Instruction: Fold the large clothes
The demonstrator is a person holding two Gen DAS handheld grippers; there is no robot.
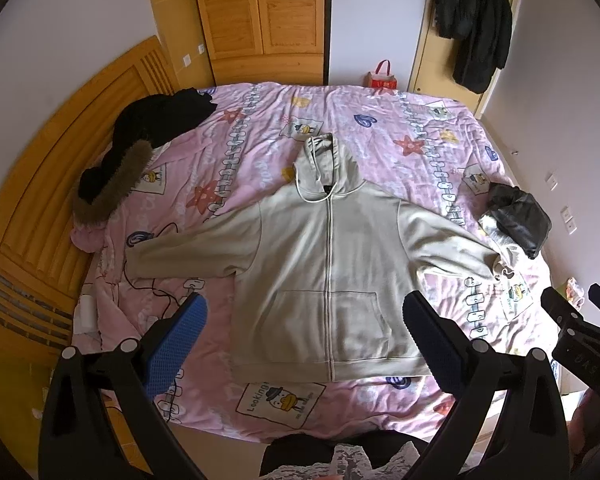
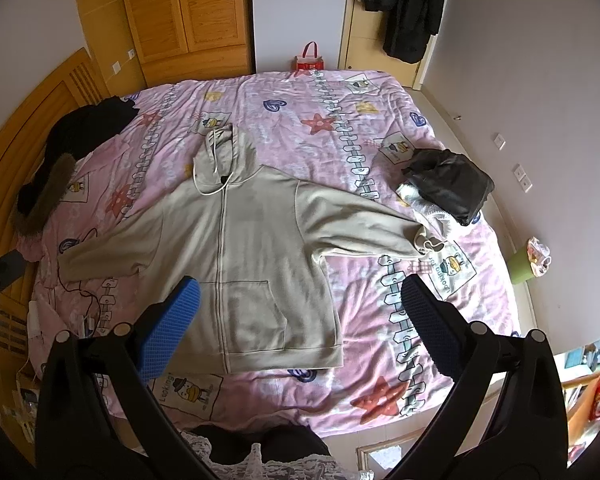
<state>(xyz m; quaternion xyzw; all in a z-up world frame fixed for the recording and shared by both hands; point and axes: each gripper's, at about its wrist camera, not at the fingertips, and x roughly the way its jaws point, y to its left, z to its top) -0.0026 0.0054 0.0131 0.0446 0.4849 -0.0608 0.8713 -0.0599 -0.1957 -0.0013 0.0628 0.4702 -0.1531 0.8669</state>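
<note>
A beige zip-up hoodie lies flat and face up on the pink patterned bedspread, sleeves spread out, hood toward the far side. It also shows in the right wrist view. My left gripper is open and empty, held above the hoodie's hem and pocket. My right gripper is open and empty, held above the hoodie's right hem side. The right gripper's body also shows in the left wrist view at the right edge.
A black coat with a fur-trimmed hood lies at the bed's left by the wooden headboard. A black folded garment lies at the right edge. A cable runs on the left. A green bin stands on the floor.
</note>
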